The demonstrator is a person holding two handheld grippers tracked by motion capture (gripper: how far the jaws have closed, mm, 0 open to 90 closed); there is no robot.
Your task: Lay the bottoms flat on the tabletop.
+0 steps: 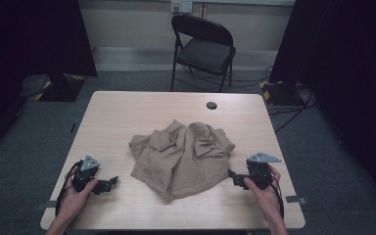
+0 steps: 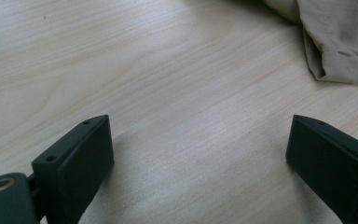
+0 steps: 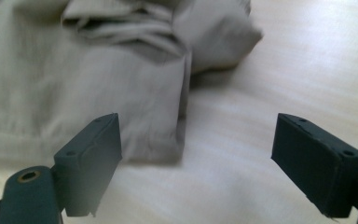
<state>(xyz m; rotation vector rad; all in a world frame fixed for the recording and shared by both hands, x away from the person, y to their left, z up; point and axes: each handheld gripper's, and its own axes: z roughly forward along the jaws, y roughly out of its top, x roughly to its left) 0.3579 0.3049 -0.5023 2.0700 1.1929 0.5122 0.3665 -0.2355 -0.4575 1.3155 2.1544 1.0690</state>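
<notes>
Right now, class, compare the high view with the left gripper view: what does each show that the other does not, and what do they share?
High view alone: the whole crumpled beige garment, both hands, the right gripper, a black folding chair beyond the table, the round hole near the far edge.

Left gripper view alone: the left gripper close up, jaws wide apart with bare wood between, and the fine wood grain.

Shared: the wooden table, the left gripper and a part of the garment.

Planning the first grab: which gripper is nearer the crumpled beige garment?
Right. The right gripper sits open just off the beige garment, at its edge; the left gripper is open too, with bare table between.
</notes>
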